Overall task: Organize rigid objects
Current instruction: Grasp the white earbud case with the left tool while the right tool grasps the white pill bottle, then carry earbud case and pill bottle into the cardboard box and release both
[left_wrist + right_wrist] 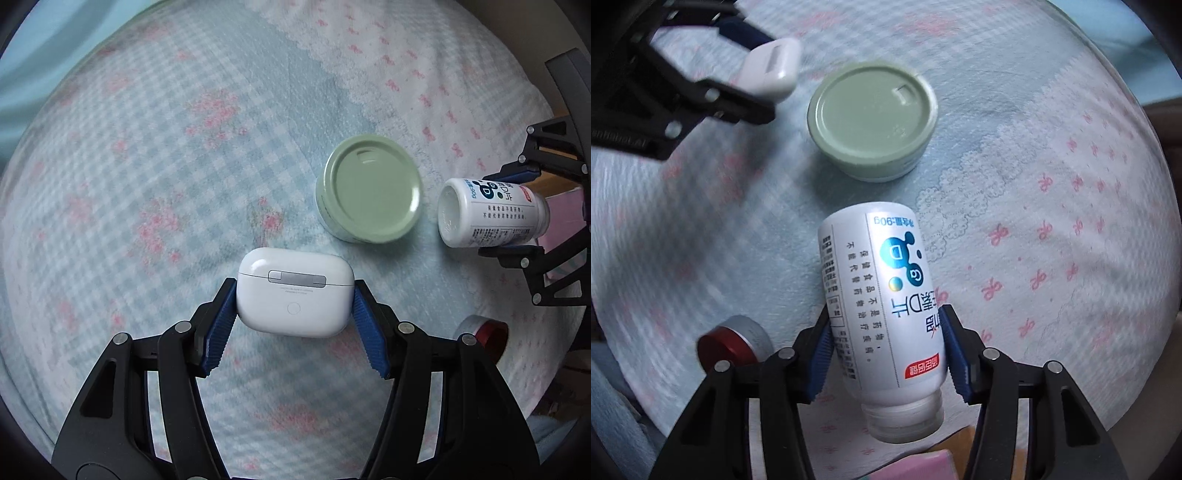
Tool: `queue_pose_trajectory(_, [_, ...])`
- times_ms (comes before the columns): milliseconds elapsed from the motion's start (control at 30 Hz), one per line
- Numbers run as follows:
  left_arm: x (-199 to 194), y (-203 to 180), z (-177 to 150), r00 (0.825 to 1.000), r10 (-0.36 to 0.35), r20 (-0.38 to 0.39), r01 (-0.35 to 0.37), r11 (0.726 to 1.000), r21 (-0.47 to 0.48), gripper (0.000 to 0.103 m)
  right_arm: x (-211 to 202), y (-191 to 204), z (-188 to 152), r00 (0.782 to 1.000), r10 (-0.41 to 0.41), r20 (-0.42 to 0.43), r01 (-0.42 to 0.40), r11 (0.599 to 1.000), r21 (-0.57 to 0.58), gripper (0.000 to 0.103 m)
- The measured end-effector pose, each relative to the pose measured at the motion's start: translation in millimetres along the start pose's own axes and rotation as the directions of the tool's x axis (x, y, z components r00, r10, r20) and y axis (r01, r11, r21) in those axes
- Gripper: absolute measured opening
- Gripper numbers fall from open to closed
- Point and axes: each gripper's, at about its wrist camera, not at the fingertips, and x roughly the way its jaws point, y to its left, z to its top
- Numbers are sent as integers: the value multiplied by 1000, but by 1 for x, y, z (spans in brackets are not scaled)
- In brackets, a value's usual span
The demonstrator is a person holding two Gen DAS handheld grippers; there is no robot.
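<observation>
My left gripper [294, 288] is shut on a white earbud case [293, 293], hinge side up, held just above the cloth. The case also shows in the right wrist view [772, 70], blurred, at top left. My right gripper [884, 314] is shut on a white pill bottle [882, 295] with blue print, base pointing away, cap toward the camera. The bottle shows in the left wrist view [487, 212] at the right. A pale green round tin [369, 188] stands on the cloth between the two held things; it also shows in the right wrist view [873, 120].
A small red and silver cylinder [484, 334] lies on its side near the cloth's edge, also in the right wrist view [733, 343]. The blue checked cloth [166, 147] with pink flowers covers a round surface. A pink box [923, 467] sits below the bottle.
</observation>
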Motion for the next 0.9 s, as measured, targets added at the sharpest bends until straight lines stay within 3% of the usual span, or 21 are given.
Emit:
queue_pose_trajectory(200, [-46,-1,-23,998,-20,63,23,999,-36,58,-35,-1,-13,998,39,54,-47,987,152,50])
queue_pose_trajectory(333, [-76,-13,-40,994,-46,100,53,996,-70,58,-67,-1,-30,990,85,115,-114,954,276,50])
queue_pose_trajectory(533, [-128,-40,-61,985,-60,161,76,993,-91,58,-124,4,-78,962,139,236,-239,846,476,50])
queue_pose_trajectory(733, [-179,-69,-69,969,-80,233,106,989,-102,58,-163,16,-117,932,150,330,-328,740,588,50])
queue_pose_trajectory(900, [-205,-111,-70,964,-77,255,99,993,-71,58,-184,10,-155,912,132,389,-366,692,622,50])
